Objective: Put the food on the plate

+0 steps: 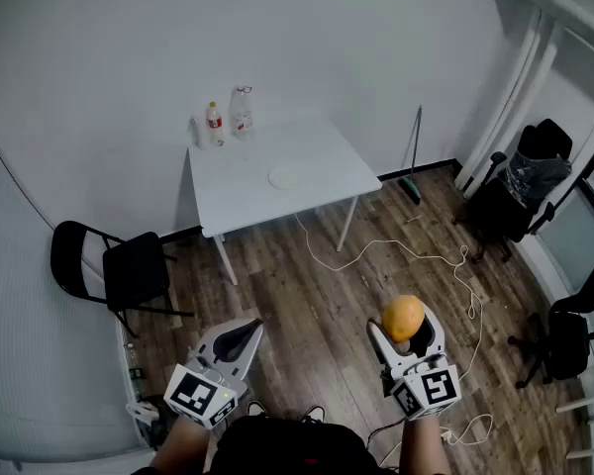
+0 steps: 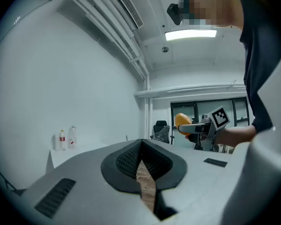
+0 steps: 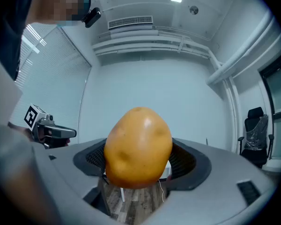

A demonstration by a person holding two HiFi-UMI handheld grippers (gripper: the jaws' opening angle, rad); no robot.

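Potato (image 1: 403, 316) in pinch of right gripper (image 1: 406, 334); left gripper (image 1: 247, 329) with jaws together; plate (image 1: 284, 178) on table (image 1: 322, 156).

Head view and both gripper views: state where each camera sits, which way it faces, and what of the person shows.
Head view: on the head, facing forward and steeply down at floor and table; forearms, left gripper and right gripper show.
Left gripper view: on the left gripper, level along its shut jaws; the person's torso and right hand show.
Right gripper view: on the right gripper, level past the gripped potato; the torso shows at left.
Shared: head and left gripper views both show table, bottles and potato.
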